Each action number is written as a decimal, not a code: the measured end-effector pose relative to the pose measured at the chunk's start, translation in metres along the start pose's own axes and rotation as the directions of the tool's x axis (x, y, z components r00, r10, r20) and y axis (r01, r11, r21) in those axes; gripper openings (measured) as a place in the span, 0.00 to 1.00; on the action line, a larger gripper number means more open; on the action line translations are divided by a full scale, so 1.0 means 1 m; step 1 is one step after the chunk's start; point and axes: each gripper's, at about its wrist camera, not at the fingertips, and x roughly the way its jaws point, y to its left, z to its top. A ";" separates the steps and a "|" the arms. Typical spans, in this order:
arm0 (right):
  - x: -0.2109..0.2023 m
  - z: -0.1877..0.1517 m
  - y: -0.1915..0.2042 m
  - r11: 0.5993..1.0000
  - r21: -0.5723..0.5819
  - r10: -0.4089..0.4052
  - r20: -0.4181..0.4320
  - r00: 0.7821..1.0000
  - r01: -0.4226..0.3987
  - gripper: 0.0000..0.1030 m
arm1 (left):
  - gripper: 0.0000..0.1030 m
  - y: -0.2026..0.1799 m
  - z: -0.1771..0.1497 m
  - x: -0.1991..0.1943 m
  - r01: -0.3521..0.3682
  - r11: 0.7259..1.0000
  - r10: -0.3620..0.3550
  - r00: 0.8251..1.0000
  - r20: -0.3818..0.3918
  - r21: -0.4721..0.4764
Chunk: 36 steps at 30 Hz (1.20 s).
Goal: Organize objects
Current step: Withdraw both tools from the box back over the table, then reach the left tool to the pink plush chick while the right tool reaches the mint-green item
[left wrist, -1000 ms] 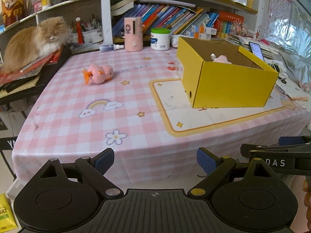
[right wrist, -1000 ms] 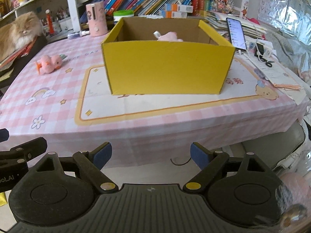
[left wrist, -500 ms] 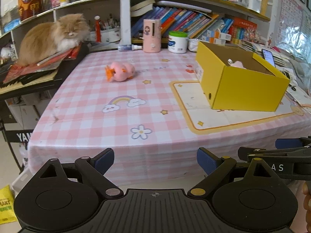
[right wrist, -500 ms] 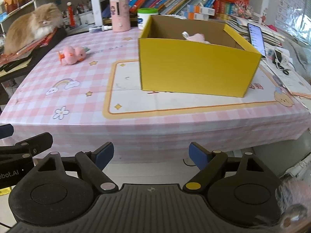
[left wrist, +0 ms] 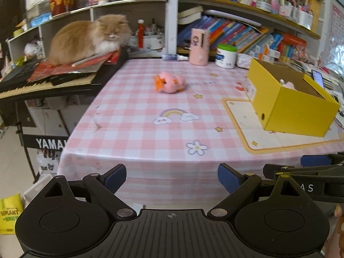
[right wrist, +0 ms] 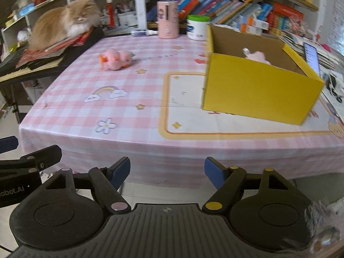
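Note:
A pink plush duck [left wrist: 171, 83] [right wrist: 116, 59] with an orange beak lies on the pink checked tablecloth [left wrist: 137, 116] [right wrist: 86, 81], far side. To its right stands an open yellow cardboard box [left wrist: 301, 109] [right wrist: 258, 90] with a pink plush [right wrist: 258, 56] inside. My left gripper [left wrist: 172, 177] hangs open and empty off the table's near edge. My right gripper [right wrist: 167, 171] is beside it, also in front of the edge; its jaws are closing with nothing between them. In the left wrist view its black body [left wrist: 311, 176] pokes in from the right.
An orange long-haired cat [left wrist: 86, 37] [right wrist: 64, 23] lies on papers atop a keyboard [left wrist: 43, 79] left of the table. A pink cylinder [left wrist: 198, 46], a white jar [left wrist: 225, 56] and bookshelves line the back. A phone [right wrist: 311, 56] stands right of the box.
Both views have swung left: the duck, cat and box shifted right in the pictures. The right gripper's fingers stand a little closer together than before.

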 end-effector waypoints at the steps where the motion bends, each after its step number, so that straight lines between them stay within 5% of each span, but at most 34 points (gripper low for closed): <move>1: 0.001 0.002 0.003 1.000 -0.008 0.005 0.002 1.000 -0.005 0.72 | 0.91 0.003 0.000 0.000 -0.004 1.000 0.004 1.000 0.003 -0.008; 14: 0.023 0.024 0.025 0.996 -0.067 0.065 0.009 0.998 -0.064 0.71 | 0.91 0.022 0.015 0.018 -0.058 0.997 0.058 0.998 0.010 -0.044; 36: 0.109 0.117 0.017 0.988 -0.116 0.102 -0.012 0.995 -0.103 0.69 | 0.91 0.019 0.084 0.100 -0.088 0.992 0.087 0.996 -0.011 -0.091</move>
